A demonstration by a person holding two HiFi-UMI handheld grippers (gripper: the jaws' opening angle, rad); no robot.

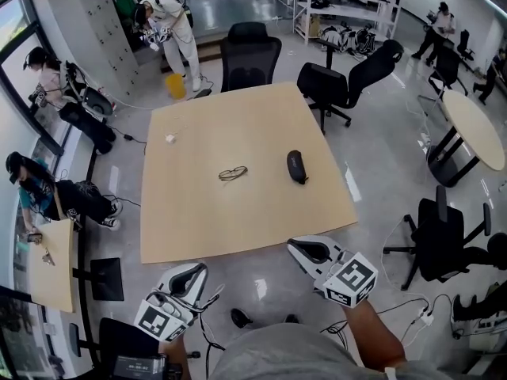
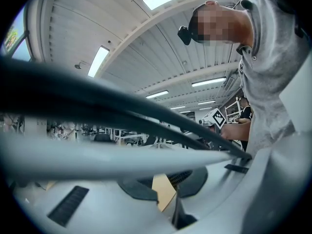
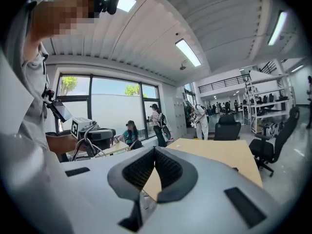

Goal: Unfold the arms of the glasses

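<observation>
The folded glasses (image 1: 232,172) lie near the middle of the light wooden table (image 1: 198,228), thin dark frame, arms tucked in. Both grippers hang off the table's near edge, close to the person's body and far from the glasses. My left gripper (image 1: 188,278) is at the lower left, its fingers meeting at the tips with nothing between them. My right gripper (image 1: 311,251) is at the lower right, likewise shut and empty. In the right gripper view the right gripper (image 3: 155,152) points over the table (image 3: 219,155). Blurred cables cross the left gripper (image 2: 163,179) in its own view.
A black glasses case (image 1: 297,167) lies right of the glasses. A small white object (image 1: 169,138) sits near the table's far left. Black office chairs (image 1: 249,54) stand at the far side and another chair (image 1: 444,240) to the right. People stand or sit at the left and back.
</observation>
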